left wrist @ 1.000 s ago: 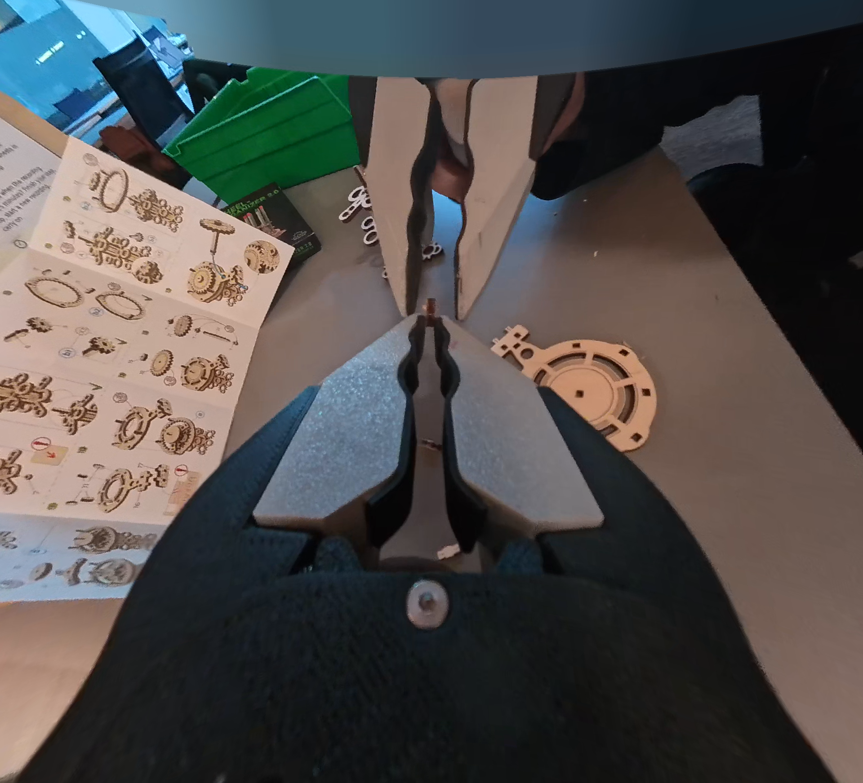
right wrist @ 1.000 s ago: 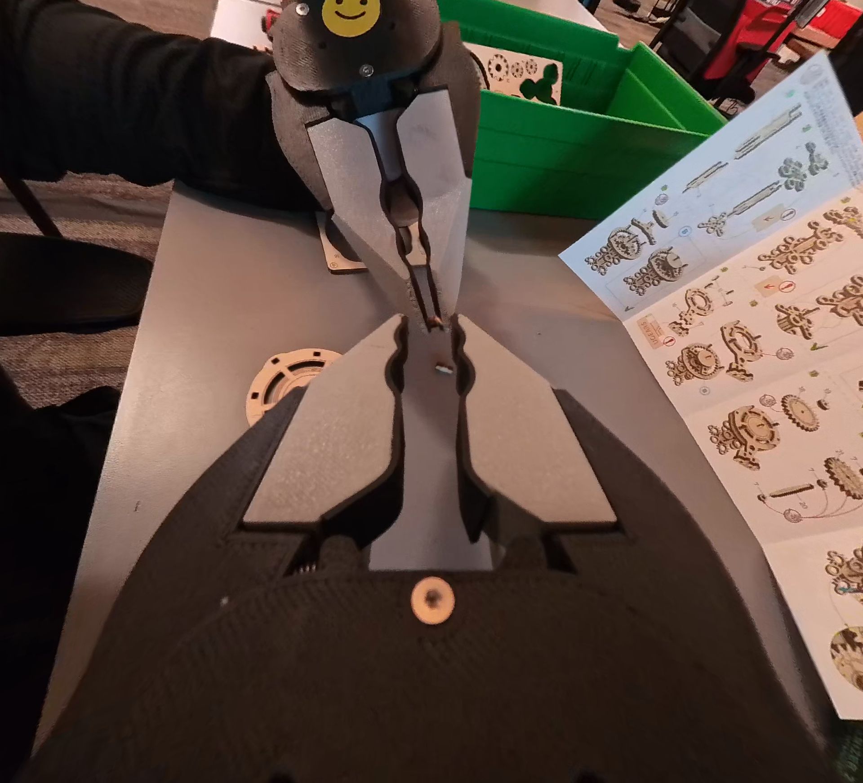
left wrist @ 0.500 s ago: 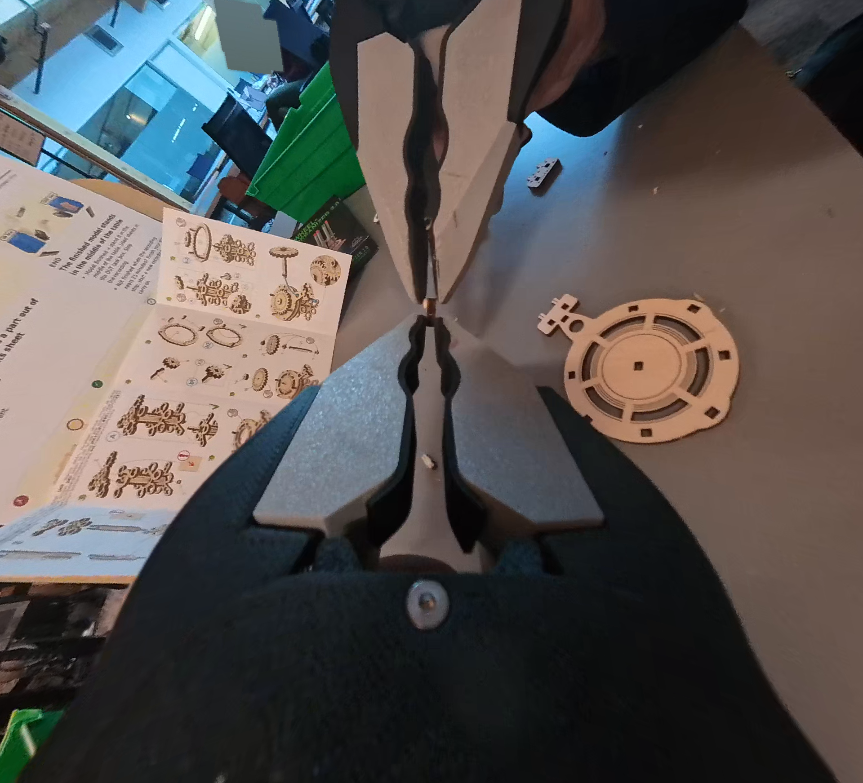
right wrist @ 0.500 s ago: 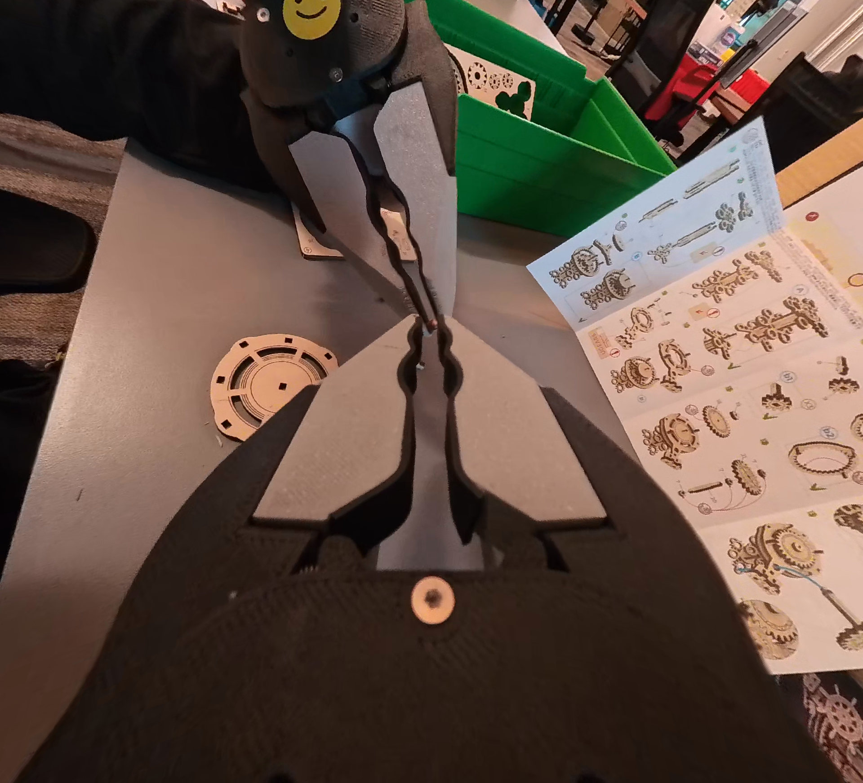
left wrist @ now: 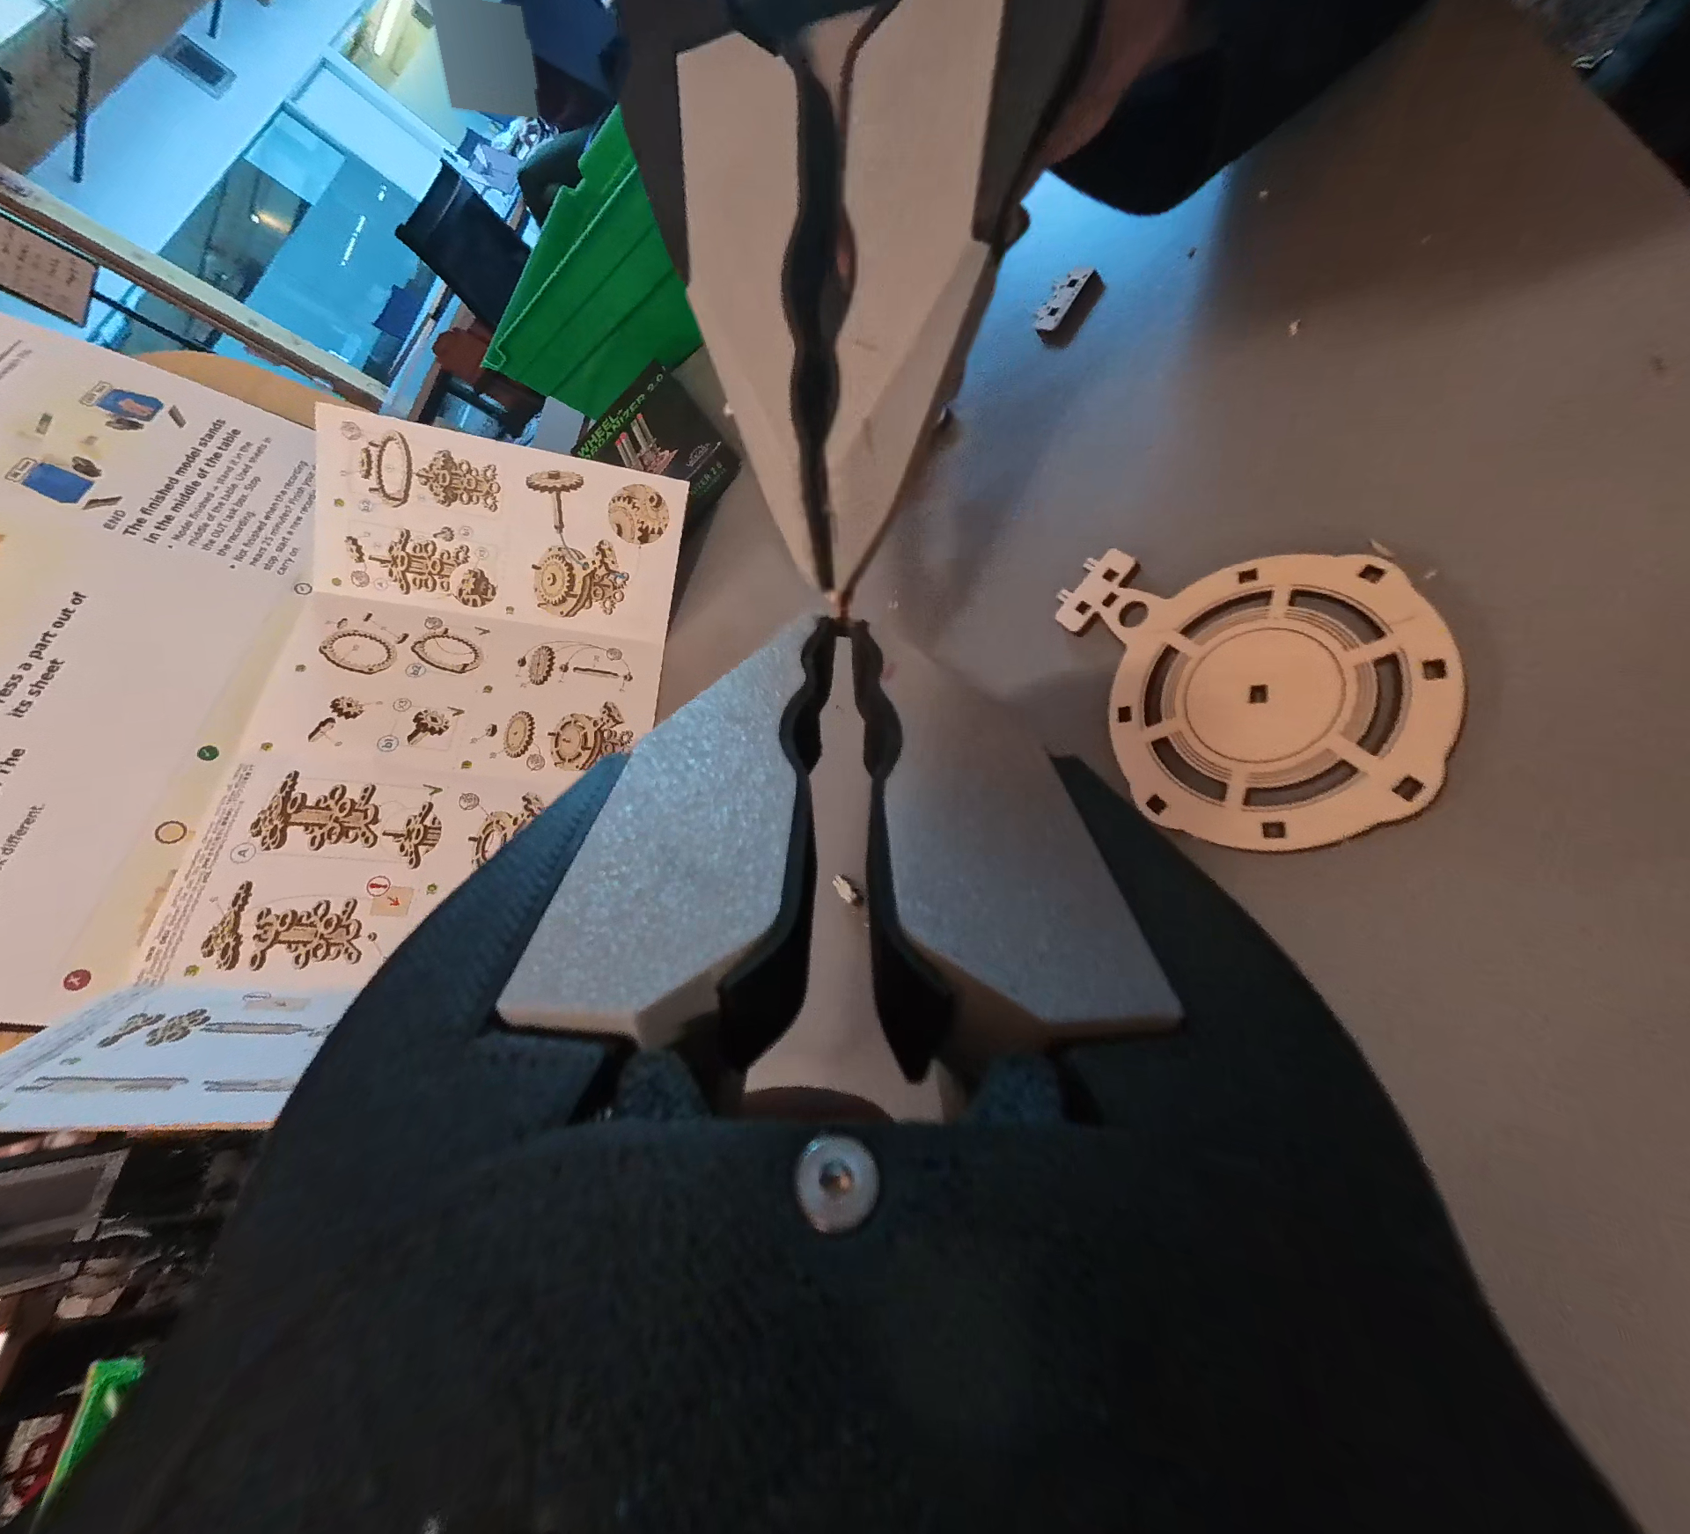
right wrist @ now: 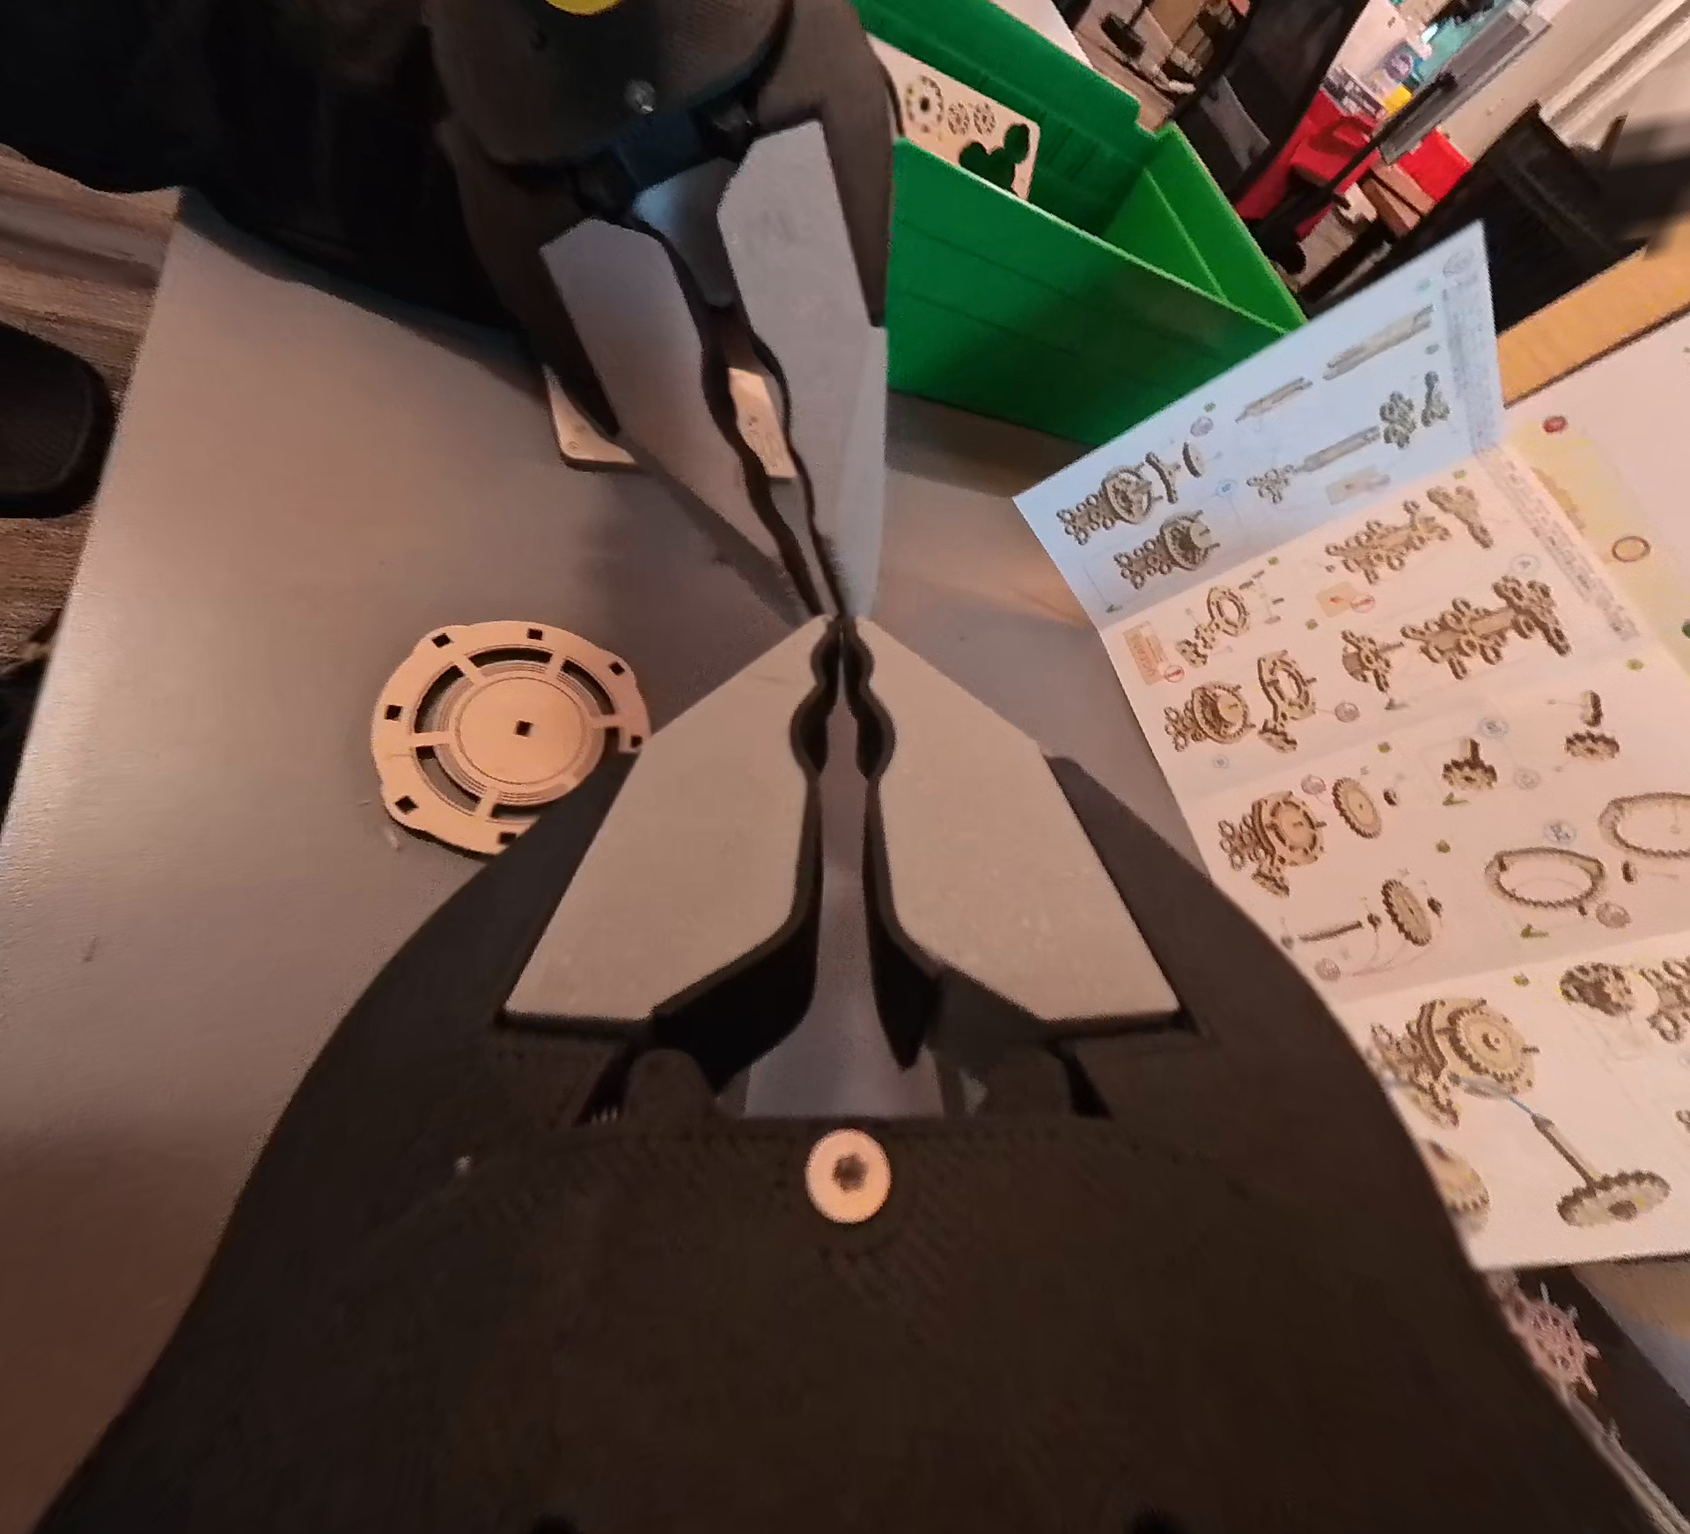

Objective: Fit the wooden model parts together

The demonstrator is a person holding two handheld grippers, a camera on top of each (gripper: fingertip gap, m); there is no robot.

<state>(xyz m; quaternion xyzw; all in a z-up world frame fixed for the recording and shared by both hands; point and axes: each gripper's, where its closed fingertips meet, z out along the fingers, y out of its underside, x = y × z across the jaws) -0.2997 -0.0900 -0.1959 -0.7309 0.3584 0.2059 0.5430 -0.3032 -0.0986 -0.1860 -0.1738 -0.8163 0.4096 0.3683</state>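
My left gripper and right gripper meet tip to tip above the grey table. Both are shut on a tiny brown wooden peg that shows only as a speck between the tips. In the left wrist view the right gripper comes down from the top. In the right wrist view the left gripper, with a yellow smiley sticker, comes down from the top. A round slotted wooden disc lies flat on the table beside the tips. It also shows in the right wrist view.
A folded instruction sheet covers one side of the table. Green bins stand behind it, one holding a wooden part sheet. A flat wooden sheet lies under the left gripper. A small dark part lies farther off.
My right gripper's jaws have closed from a narrow gap to shut at the peg. Both grippers have tilted together, staying tip to tip. The disc has not moved.
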